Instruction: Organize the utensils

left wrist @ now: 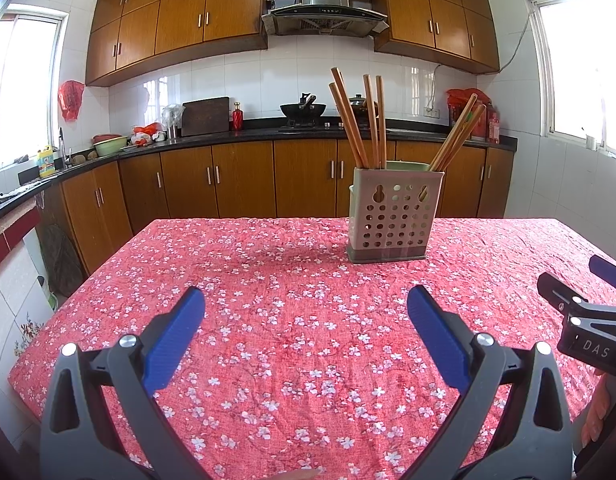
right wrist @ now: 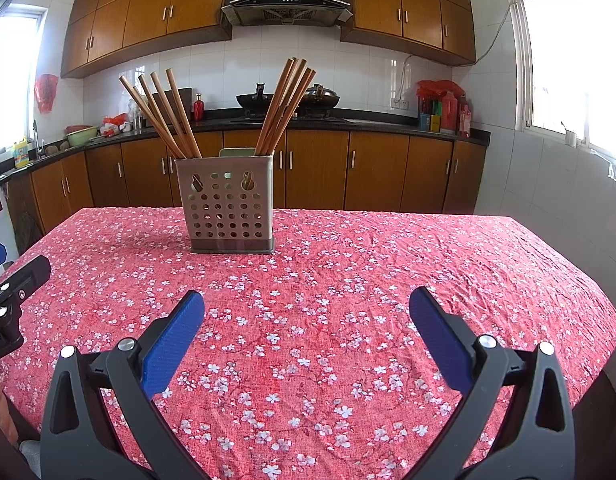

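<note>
From where I sit, the main hazard is the tall grey perforated plastic utensil holder [left wrist: 394, 216], which stands ahead of both pairs of fingers, well apart from them, on the desk covered in a red cloth with white blossoms [left wrist: 291, 320]. It looks light and top-heavy: the brown wooden chopsticks [left wrist: 362, 120] lean outward in two fans, one bunch to the left side and one to the right. If I reach in from above and clip a leaning stick, I judge the holder could tip or skid on the wrinkled cloth, scattering the lot. Pinching several sticks at once could also drag neighbours out with them.

My left gripper [left wrist: 305, 308] has its blue-padded fingers [left wrist: 175, 332] spread wide, holding nothing and touching nothing; only bare cloth lies between them. My right gripper [right wrist: 307, 310] is the same: fingers [right wrist: 438, 336] fully apart, empty, hovering over the cloth. Each gripper's black body shows at the edge of the other's view, so they sit side by side, near enough that I would mind a collision if both go for the holder together.
</note>
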Motion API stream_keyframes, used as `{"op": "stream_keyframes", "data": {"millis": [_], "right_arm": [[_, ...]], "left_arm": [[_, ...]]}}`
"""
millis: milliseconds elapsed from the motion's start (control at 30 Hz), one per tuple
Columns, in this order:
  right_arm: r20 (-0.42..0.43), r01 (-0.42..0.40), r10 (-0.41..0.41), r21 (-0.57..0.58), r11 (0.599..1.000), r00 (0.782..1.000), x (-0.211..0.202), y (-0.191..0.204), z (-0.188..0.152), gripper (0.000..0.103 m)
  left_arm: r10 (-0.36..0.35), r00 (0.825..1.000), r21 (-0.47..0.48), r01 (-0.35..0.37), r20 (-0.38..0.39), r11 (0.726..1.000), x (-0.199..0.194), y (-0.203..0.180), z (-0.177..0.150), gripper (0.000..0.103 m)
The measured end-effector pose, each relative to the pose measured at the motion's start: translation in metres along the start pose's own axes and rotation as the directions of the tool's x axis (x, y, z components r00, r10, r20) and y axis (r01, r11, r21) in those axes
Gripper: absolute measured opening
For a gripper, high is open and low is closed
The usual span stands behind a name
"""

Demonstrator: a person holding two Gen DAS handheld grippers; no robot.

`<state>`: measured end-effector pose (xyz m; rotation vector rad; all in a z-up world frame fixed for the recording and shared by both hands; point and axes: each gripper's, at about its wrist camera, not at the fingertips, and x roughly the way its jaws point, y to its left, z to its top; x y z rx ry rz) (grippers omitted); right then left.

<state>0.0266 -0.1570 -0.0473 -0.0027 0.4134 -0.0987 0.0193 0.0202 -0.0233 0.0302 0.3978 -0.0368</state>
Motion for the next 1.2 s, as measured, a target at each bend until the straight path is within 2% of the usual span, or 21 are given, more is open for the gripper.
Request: {"op": "stream_keyframes", "data": {"millis": [1200], "right_arm": [[-0.001,0.000,0.000,0.002,1.000,1.000,-0.0004,-0.0004,0.0006,0.101]], "left_arm": [[-0.004,1.000,0.006,0.005,-0.012,1.000,0.0029,0.0038,-0.0028,0.099]]}}
